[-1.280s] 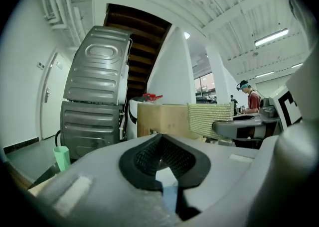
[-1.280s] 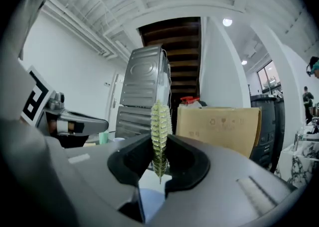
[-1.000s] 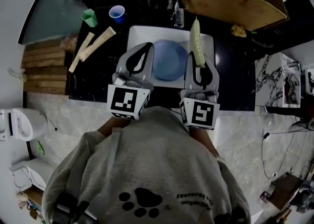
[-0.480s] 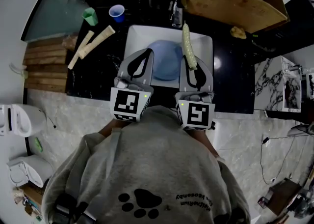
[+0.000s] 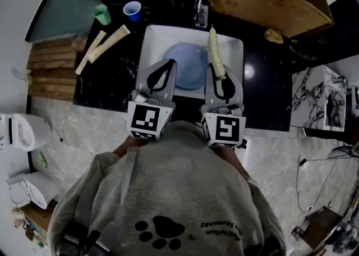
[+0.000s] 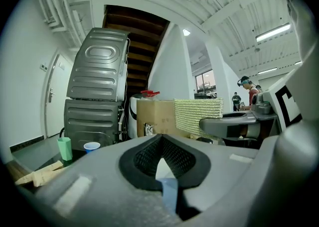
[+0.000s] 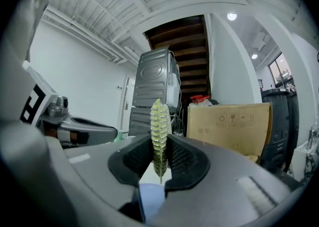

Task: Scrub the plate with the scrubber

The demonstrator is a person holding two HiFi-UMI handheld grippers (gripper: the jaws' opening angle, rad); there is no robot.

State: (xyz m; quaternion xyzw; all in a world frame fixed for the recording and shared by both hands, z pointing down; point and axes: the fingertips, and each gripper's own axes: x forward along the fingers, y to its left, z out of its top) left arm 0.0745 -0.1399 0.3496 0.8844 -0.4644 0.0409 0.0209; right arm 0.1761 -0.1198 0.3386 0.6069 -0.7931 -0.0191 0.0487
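The right claw (image 5: pixel 220 81) is closed on the near end of the long pale-green ribbed scrubber (image 5: pixel 213 51). Its pads pinch the thin strip from both sides, so most of the scrubber stands out ahead of the jaws, along the right edge of the round pale-blue plate (image 5: pixel 187 68). The plate lies flat in the white square basin (image 5: pixel 150 40) set in the black table (image 5: pixel 109 83). The left claw (image 5: pixel 168 64) hovers at the plate's left edge with its tips brought together and nothing between them, as its own view shows. To scrub well, I judge the right claw should swing inward and tip down until the broad face of the scrubber, not its thin edge, lies on the plate. It can then work in overlapping strokes from centre to rim. Held at one end only, the scrubber will probably bend, so pressure should be light and even. The left claw could press on the plate's left rim to stop it sliding in the basin.
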